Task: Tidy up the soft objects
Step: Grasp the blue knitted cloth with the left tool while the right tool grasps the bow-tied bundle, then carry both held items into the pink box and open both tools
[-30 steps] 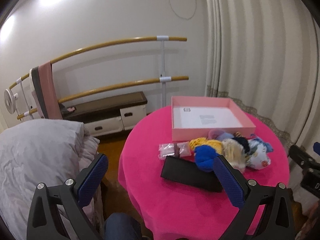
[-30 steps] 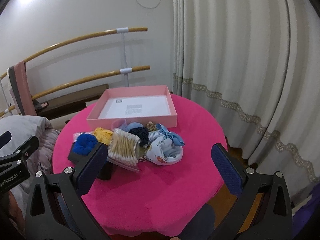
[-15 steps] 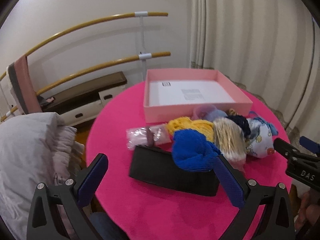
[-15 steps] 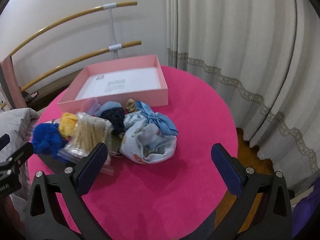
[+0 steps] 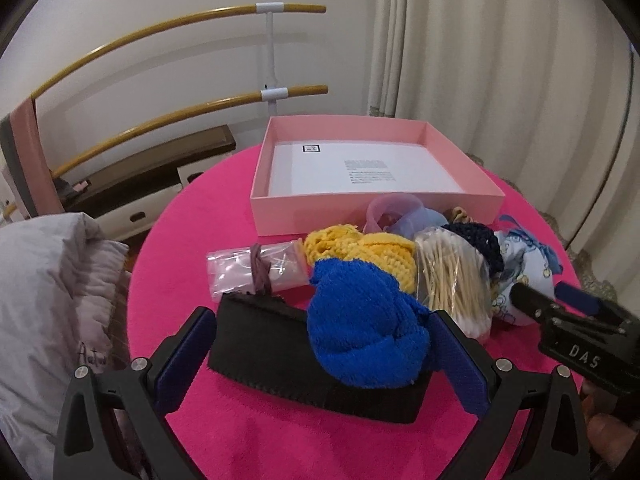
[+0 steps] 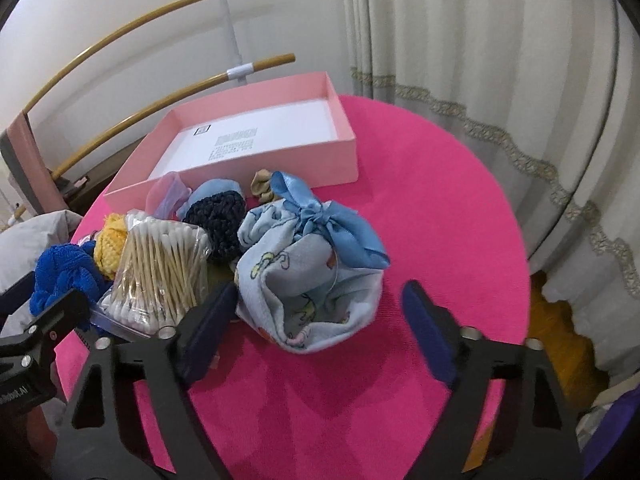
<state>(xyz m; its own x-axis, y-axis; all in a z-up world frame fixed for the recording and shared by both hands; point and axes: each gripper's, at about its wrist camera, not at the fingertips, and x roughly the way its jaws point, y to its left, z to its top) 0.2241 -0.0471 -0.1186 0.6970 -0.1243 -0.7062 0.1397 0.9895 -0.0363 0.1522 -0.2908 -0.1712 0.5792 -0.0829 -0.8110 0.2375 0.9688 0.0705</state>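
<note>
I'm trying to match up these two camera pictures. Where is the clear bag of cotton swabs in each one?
Left wrist view: the bag of cotton swabs lies right of centre, between the yellow knit piece and the printed cloth bundle.
Right wrist view: the bag lies at lower left, just beyond the left finger of the tongs.
Shared landmark: the pink box behind the pile.
</note>
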